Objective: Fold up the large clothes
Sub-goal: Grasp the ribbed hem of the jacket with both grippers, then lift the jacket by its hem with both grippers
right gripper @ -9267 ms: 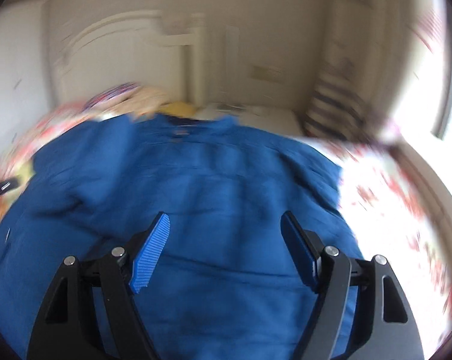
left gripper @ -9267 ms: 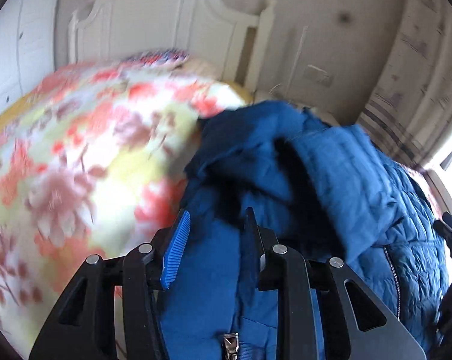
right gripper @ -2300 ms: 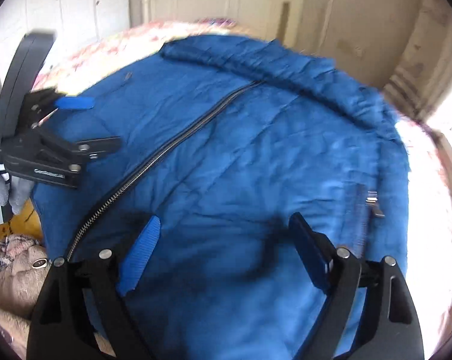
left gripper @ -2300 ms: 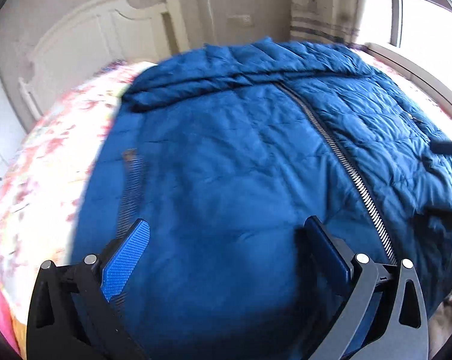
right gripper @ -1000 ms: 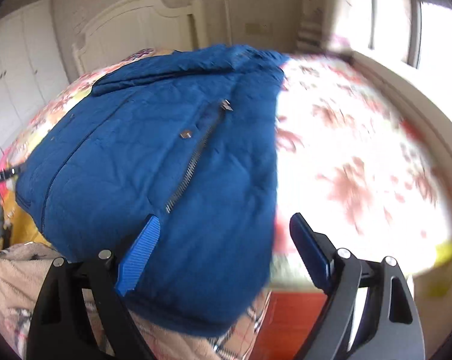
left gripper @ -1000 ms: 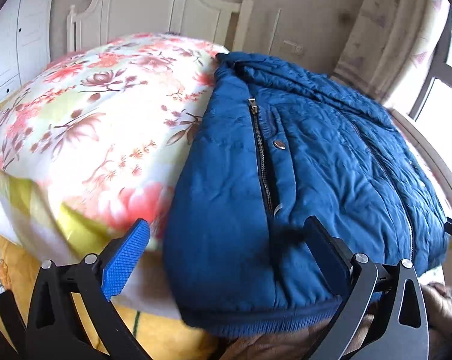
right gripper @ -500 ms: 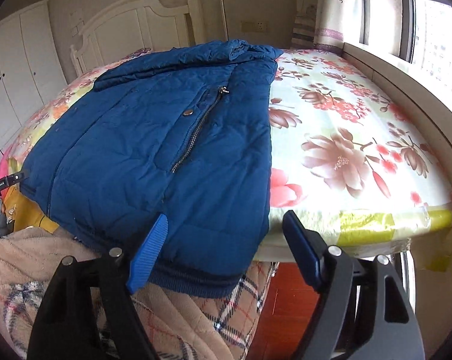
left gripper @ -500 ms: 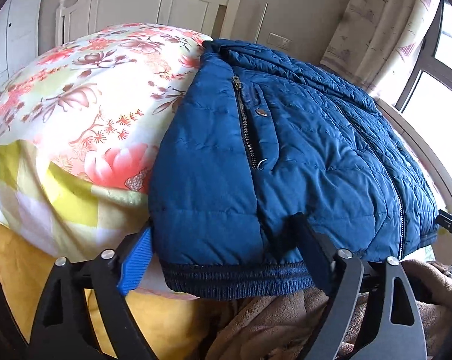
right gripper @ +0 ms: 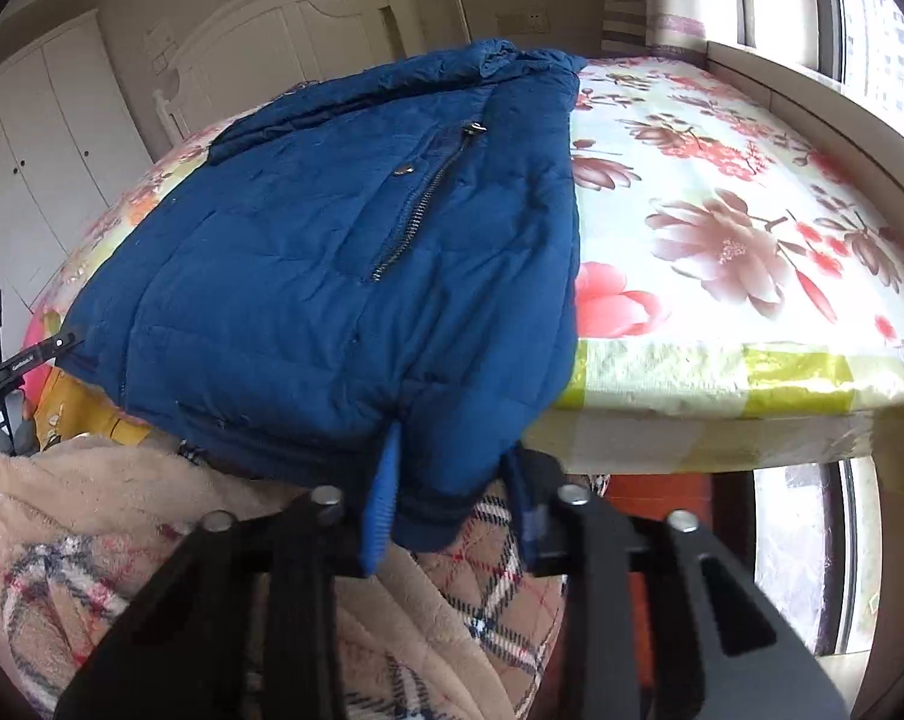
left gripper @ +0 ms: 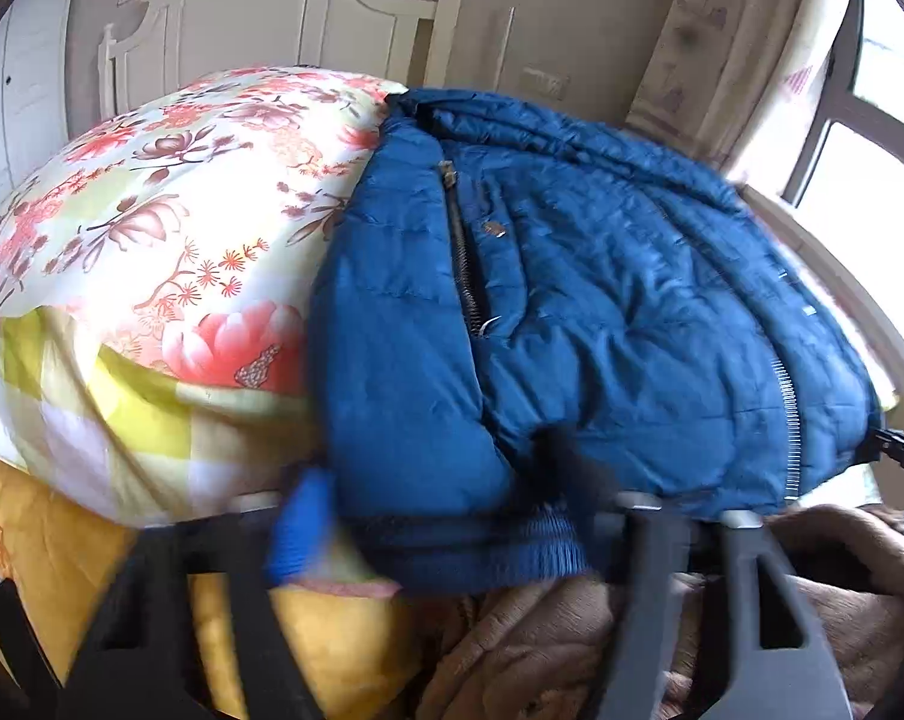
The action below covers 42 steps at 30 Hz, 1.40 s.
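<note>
The jacket [left gripper: 601,312] I am working on is deep blue, quilted, with a darker ribbed hem at six o'clock and a dark metal zipper [left gripper: 463,264] down its pocket; the bedsheet [right gripper: 721,228] beneath it is pale cream, printed with coral-red and brownish-mauve flowers, its hanging edge checked in yellow-green and white; at nine o'clock in my right view the headboard [right gripper: 284,36] is off-white; at six o'clock lies a beige blanket [right gripper: 92,528] with a tartan of red, black and white lines; my left gripper [left gripper: 446,516] is black, one pad bright blue; my right gripper [right gripper: 452,516] matches.
</note>
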Tool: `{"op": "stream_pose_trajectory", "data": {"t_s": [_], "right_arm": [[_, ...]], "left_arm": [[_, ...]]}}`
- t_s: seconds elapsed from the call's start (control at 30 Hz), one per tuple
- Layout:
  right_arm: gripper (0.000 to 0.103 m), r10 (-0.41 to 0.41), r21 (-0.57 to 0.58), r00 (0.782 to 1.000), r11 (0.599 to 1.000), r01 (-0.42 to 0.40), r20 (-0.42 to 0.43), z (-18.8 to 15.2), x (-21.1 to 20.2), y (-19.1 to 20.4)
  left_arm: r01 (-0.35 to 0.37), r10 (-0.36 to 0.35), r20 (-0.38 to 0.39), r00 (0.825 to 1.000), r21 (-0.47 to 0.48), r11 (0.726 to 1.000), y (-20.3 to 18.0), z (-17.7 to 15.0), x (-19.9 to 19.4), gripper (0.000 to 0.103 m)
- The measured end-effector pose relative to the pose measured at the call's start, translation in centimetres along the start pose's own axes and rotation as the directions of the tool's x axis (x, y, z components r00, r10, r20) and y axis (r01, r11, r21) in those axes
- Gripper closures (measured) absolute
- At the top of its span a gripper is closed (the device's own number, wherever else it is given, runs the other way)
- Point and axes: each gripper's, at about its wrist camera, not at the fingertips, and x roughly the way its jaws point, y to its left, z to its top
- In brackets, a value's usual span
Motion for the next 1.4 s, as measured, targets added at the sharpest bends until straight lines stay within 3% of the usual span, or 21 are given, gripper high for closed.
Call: {"op": "stream_pose_trajectory", "data": {"t_s": [0.03, 0.1, 0.23, 0.43, 0.53, 0.57, 0.67, 0.73, 0.8, 0.83, 0.93, 1.0, 1.07, 1.1, 1.13, 1.2, 1.3, 1.4], "right_arm": [[0.088, 0.005, -0.022, 0.999, 1.0, -0.004, 0.04, 0.0, -1.0, 0.5], [0.089, 0.006, -0.061, 0.994, 0.998, 0.0, 0.111, 0.4, -2.8, 1.5], [0.089, 0.004, -0.091, 0.977, 0.996, 0.015, 0.212, 2.0, -6.3, 2.3], [0.089, 0.011, -0.169, 0.94, 0.984, 0.05, 0.34, 2.1, -14.6, 3.6], [0.089, 0.046, -0.174, 0.89, 0.984, 0.038, 0.454, 1.9, -19.6, 4.1], [0.089, 0.053, -0.176, 0.871, 0.984, 0.039, 0.489, 2.2, -20.7, 4.3], [0.089, 0.078, -0.192, 0.82, 0.98, 0.04, 0.568, 4.9, -22.3, 4.4], [0.089, 0.08, -0.2, 0.807, 0.979, 0.047, 0.585, 7.6, -21.4, 4.3], [0.089, 0.072, -0.184, 0.82, 0.982, 0.041, 0.568, 11.0, -19.4, 3.7], [0.089, 0.061, -0.151, 0.841, 0.988, 0.025, 0.537, 13.5, -17.5, 2.9], [0.088, -0.009, -0.072, 0.888, 0.996, 0.047, 0.459, 20.8, -10.6, 0.3], [0.083, -0.031, 0.021, 0.925, 0.999, 0.025, 0.378, 25.1, -5.0, -2.3], [0.074, -0.06, 0.084, 0.958, 0.996, 0.038, 0.279, 27.8, 0.6, -4.4], [0.066, -0.059, 0.14, 0.973, 0.99, 0.028, 0.223, 28.6, 3.6, -5.8], [0.062, -0.054, 0.182, 0.981, 0.983, 0.02, 0.184, 29.1, 5.5, -6.8], [0.037, -0.057, 0.266, 0.988, 0.964, 0.016, 0.147, 29.3, 8.6, -9.2], [0.037, -0.073, 0.323, 0.985, 0.946, 0.019, 0.156, 29.2, 9.8, -11.9], [0.037, -0.107, 0.299, 0.986, 0.952, 0.065, 0.126, 28.7, 10.3, -13.2]], "left_arm": [[0.019, -0.019, 0.014, 1.0, -0.005, 1.0, 0.1, 0.0, -0.7, 0.08], [0.055, -0.054, 0.058, 0.997, -0.006, 0.998, -0.1, 0.2, -2.3, 0.085], [0.073, -0.077, 0.149, 0.986, 0.038, 0.997, -1.9, 1.4, -5.3, 0.086], [0.007, -0.053, 0.251, 0.966, 0.181, 0.983, -5.4, 1.6, -13.1, 0.086], [0.043, -0.111, 0.329, 0.938, 0.209, 0.977, -6.3, 1.3, -17.6, 0.086], [0.067, -0.14, 0.367, 0.92, 0.205, 0.977, -6.3, 1.8, -19.0, 0.086], [0.14, -0.201, 0.445, 0.873, 0.167, 0.976, -5.8, 4.7, -20.1, 0.085], [0.185, -0.227, 0.459, 0.859, 0.135, 0.973, -5.4, 7.5, -19.2, 0.085], [0.216, -0.236, 0.444, 0.864, 0.095, 0.972, -4.9, 11.4, -16.8, 0.084], [0.232, -0.24, 0.427, 0.872, 0.071, 0.97, -4.7, 13.5, -15.2, 0.083], [0.206, -0.188, 0.345, 0.92, -0.014, 0.979, -4.7, 20.2, -8.6, 0.078], [0.163, -0.141, 0.246, 0.959, -0.075, 0.984, -4.4, 24.4, -2.6, 0.077], [0.113, -0.092, 0.15, 0.984, -0.138, 0.984, -3.4, 26.8, 2.7, 0.069], [0.087, -0.073, 0.084, 0.994, -0.176, 0.981, -2.6, 27.8, 5.8, 0.057], [0.064, -0.058, 0.035, 0.998, -0.206, 0.976, -1.7, 28.2, 8.2, 0.042], [0.012, -0.006, 0.024, 1.0, -0.25, 0.968, 0.7, 28.2, 10.3, 0.026], [0.03, -0.022, 0.028, 0.999, -0.32, 0.947, 5.0, 28.2, 11.3, 0.026], [-0.017, 0.026, 0.025, 0.999, -0.295, 0.955, 7.4, 28.9, 11.3, 0.026]]}}
